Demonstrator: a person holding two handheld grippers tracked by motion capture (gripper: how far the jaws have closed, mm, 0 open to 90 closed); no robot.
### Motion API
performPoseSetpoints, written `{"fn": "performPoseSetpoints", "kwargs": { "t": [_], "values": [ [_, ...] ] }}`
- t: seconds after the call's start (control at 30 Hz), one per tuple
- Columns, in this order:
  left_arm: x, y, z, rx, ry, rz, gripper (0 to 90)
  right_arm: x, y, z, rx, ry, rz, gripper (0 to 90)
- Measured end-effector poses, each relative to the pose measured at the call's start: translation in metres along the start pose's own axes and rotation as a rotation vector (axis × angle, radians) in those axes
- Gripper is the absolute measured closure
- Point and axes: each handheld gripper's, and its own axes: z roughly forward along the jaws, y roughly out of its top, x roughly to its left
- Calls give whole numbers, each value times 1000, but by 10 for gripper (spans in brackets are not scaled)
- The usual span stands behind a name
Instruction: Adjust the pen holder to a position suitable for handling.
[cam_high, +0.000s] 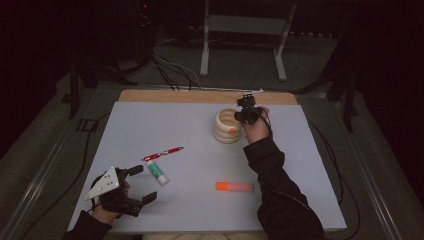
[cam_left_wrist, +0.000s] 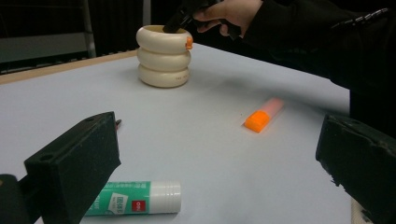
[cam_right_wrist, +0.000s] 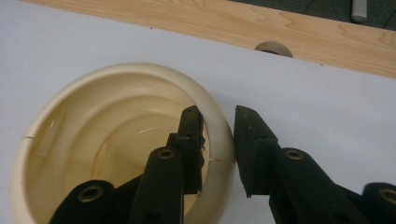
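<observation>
A cream cup (cam_high: 227, 127) made of three stacked rings stands at the back of the table, right of centre. My right gripper (cam_high: 240, 116) reaches down onto its right side. In the right gripper view one jaw is inside the cup (cam_right_wrist: 116, 74) and the other outside, and my right gripper (cam_right_wrist: 217, 114) is shut on the rim between them. My left gripper (cam_high: 145, 183) rests at the front left corner, open, with nothing between its jaws. In the left gripper view my left gripper (cam_left_wrist: 219, 154) faces the cup (cam_left_wrist: 163, 60) far off across the table.
An orange highlighter (cam_high: 235, 187) lies at the front centre. A green and white glue stick (cam_high: 158, 172) and a red pen (cam_high: 163, 153) lie close to the left gripper. The grey mat (cam_high: 150, 120) ends in a wooden strip (cam_high: 200, 96) behind the cup.
</observation>
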Motion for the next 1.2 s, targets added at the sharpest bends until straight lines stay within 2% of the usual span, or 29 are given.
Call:
{"fn": "performPoseSetpoints", "kwargs": {
  "t": [0.57,0.8,0.97,1.2],
  "values": [
    [0,0,1,4,3,1,3,5,-2,-19,22,46,-49,751],
    [0,0,1,2,2,2,3,13,-7,-34,31,79,-70,751],
    [1,0,1,5,2,4,3,22,-15,-45,43,123,-85,750],
    [0,0,2,6,2,2,3,30,-25,-57,60,134,-92,750]
  ]
}}
